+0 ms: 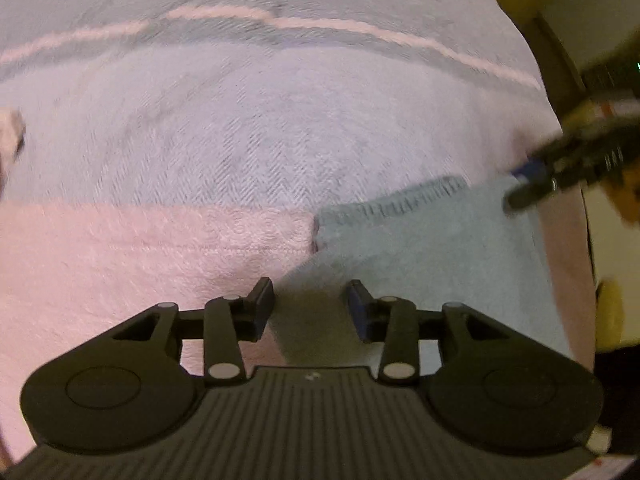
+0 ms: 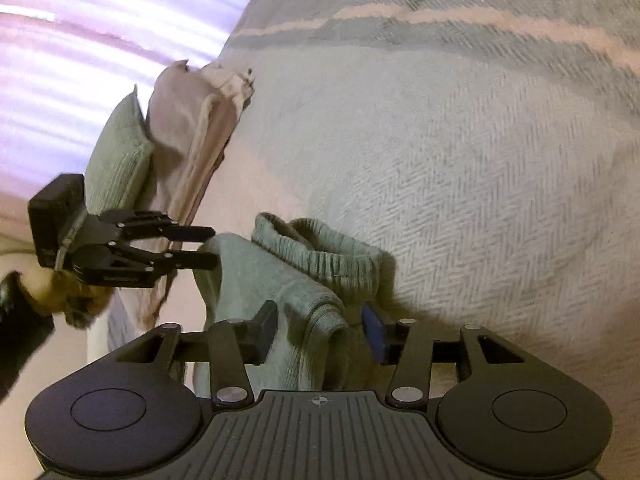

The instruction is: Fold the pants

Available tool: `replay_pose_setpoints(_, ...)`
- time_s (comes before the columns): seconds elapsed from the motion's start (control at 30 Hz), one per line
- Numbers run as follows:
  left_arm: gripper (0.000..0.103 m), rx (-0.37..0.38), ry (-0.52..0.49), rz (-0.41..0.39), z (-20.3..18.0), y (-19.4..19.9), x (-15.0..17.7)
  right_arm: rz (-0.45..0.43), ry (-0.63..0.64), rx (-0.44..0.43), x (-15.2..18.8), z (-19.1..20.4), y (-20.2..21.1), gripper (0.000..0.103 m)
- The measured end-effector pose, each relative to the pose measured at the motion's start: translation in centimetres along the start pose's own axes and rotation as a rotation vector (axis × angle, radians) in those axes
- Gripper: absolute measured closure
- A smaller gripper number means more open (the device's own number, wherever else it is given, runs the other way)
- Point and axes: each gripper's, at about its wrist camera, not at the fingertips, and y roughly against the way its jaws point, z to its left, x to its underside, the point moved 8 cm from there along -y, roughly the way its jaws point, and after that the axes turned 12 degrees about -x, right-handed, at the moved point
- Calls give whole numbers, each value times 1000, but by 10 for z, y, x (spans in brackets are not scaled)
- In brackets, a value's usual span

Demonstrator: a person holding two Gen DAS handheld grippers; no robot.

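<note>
Soft, light, floppy green sweatpants [image 2: 280,280] on bed blanket [image 2: 480,200]; grab ribbed waistband [image 2: 320,256], thick and grippy; left tool [image 1: 310,306] jaws apart, right tool [image 2: 318,334] apart around fabric fold

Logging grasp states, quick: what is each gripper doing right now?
Left gripper: open, fingers apart over the green pants, gripping nothing.
Right gripper: open, straddling a bunched fold of the pants, not clamped.
</note>
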Motion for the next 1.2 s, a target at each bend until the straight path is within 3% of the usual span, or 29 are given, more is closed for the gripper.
replay_pose_setpoints(0.03,70,-4,3,-6,1,-5,-2,-1,-2,-2,1,0,-3,87)
replay_pose_setpoints(0.13,80,-16,-11,-49,1,-8,-15,-32,4,6,-9,3,2,89)
replay_pose_setpoints(0.2,102,6,10,-98,3,-4,-27,-69,6,-3,-15,3,8,89)
replay_pose_setpoints(0.27,102,-26,14,-126,6,-8,-39,-80,-4,6,-14,-4,8,89)
replay_pose_setpoints(0.37,102,-43,-21,-87,7,-24,-38,-100,-56,10,-10,-21,4,89)
replay_pose_setpoints(0.43,98,-26,36,-75,16,-24,-32,-97,-50,15,-10,-23,4,89)
replay_pose_setpoints(0.57,68,24,190,-102,43,1,-11,-75,-7,24,-10,-17,7,89)
replay_pose_setpoints(0.7,57,126,291,-83,49,10,8,-81,-12,32,-9,-17,4,89)
replay_pose_setpoints(0.77,60,165,325,-45,43,-1,16,-87,-19,35,-9,-17,2,89)
replay_pose_setpoints(0.83,89,188,323,-28,34,-12,21,-86,-21,44,-9,-16,1,89)
replay_pose_setpoints(0.87,95,197,326,-41,30,-12,20,-86,-23,49,-9,-13,3,89)
replay_pose_setpoints(1.03,95,193,290,-149,23,25,6,-115,12,7,-7,12,32,90)
replay_pose_setpoints(1.1,95,205,293,-146,22,19,2,-128,-16,29,-5,-1,32,90)
replay_pose_setpoints(1.2,95,164,277,-124,19,-9,-7,-161,-69,51,-5,-29,18,90)
